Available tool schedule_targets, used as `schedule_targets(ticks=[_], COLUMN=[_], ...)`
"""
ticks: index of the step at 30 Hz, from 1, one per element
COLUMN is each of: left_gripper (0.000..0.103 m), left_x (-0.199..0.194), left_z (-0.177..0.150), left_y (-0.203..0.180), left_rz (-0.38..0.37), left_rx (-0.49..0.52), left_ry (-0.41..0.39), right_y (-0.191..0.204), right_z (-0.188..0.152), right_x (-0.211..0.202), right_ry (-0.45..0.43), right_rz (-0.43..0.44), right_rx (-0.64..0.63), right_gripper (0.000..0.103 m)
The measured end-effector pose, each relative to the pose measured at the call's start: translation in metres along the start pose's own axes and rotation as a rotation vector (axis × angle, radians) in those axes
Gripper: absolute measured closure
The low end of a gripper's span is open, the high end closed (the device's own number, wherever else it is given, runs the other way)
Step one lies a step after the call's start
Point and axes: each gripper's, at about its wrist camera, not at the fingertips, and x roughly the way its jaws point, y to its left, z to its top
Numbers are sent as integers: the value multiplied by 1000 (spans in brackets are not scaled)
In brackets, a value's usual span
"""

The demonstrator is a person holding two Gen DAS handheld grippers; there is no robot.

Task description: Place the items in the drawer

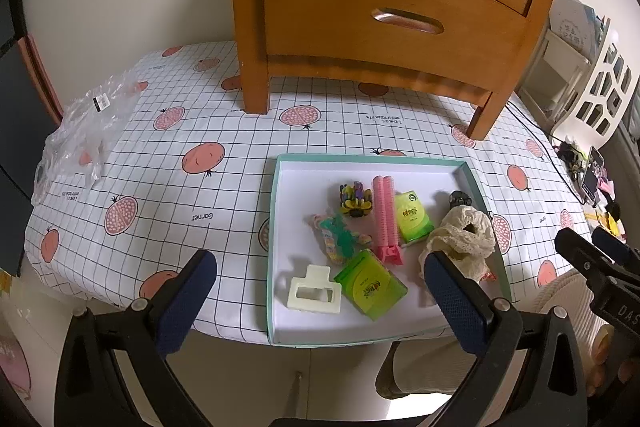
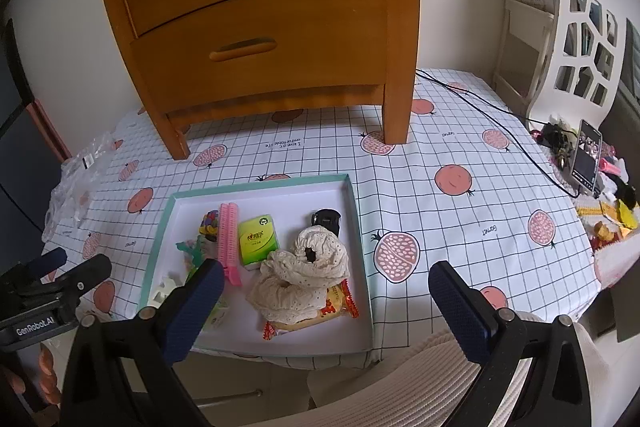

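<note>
both drawers (image 1: 394, 23) sit closed at twelve o'clock. the items lie in the tray (image 1: 276, 227) below. left hand-held gripper (image 1: 320, 291) and right hand-held gripper (image 2: 326, 301) hang spread and empty. risk: the floppy lace scrunchie (image 2: 316, 259) snags neighbours when lifted.

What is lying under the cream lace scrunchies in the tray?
Under the cream lace scrunchies lies a snack packet with orange-red ends, on the tray floor. Its middle is covered, so its label cannot be read.
</note>
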Motion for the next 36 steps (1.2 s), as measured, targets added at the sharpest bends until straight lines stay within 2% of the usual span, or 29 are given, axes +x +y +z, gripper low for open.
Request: schedule_targets(ticks=[14, 19, 22, 26, 30, 36], left_gripper=[0, 0, 0, 0, 0, 0], left_x=[-2, -4, -5, -8, -6, 8], left_z=[2, 9, 25, 54, 86, 125], left_y=[-4, -4, -1, 6, 8, 9], left_rz=[-45, -82, -110, -153, -117, -56], left_rx=[36, 56, 49, 22, 22, 27], left_ry=[-18, -44, -88, -167, -240, -237], right_y=[0, 0, -1, 1, -4, -7], right_z=[0, 2, 11, 34, 68, 110], right_x=[-1, -2, -6, -14, -12, 11], right_ry=[-5, -3, -19, -108, -154, -154], right_rz=[8, 16, 31, 22, 40, 66], right_rx=[-12, -11, -12, -61, -40, -30], right_gripper=[0, 0, 0, 0, 0, 0])
